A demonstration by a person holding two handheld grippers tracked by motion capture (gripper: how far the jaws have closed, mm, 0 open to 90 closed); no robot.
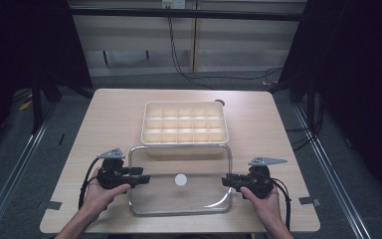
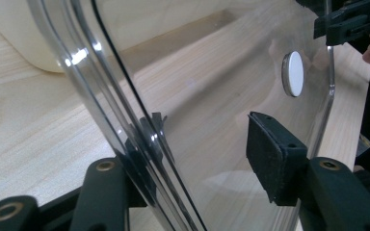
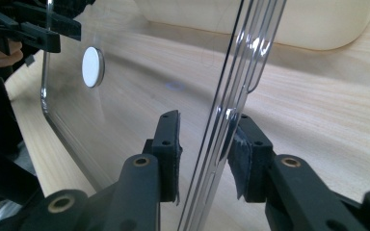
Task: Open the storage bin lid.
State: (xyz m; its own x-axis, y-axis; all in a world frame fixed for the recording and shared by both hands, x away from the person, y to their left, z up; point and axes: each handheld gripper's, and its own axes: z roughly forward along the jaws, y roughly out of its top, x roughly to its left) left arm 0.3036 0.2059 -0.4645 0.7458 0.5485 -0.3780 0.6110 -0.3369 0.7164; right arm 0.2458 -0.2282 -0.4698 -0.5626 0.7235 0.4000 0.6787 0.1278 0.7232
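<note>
One clear lid lies on the desk, at 6 o'clock from the compartment tray. Thin, stiff, slippery; grip its rims. Left hand-held gripper and right hand-held gripper straddle opposite rims, jaws apart.

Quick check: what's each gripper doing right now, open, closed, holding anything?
Left gripper: open, jaws straddling the clear lid's left rim, gap showing.
Right gripper: open around the lid's right rim, not clamped yet.

Both forearms are showing bare, no sleeves. The left gripper and right gripper are wearing black jaws with brass-ringed screw holes, grey three-cornered top plates, and trailing black cables.
</note>
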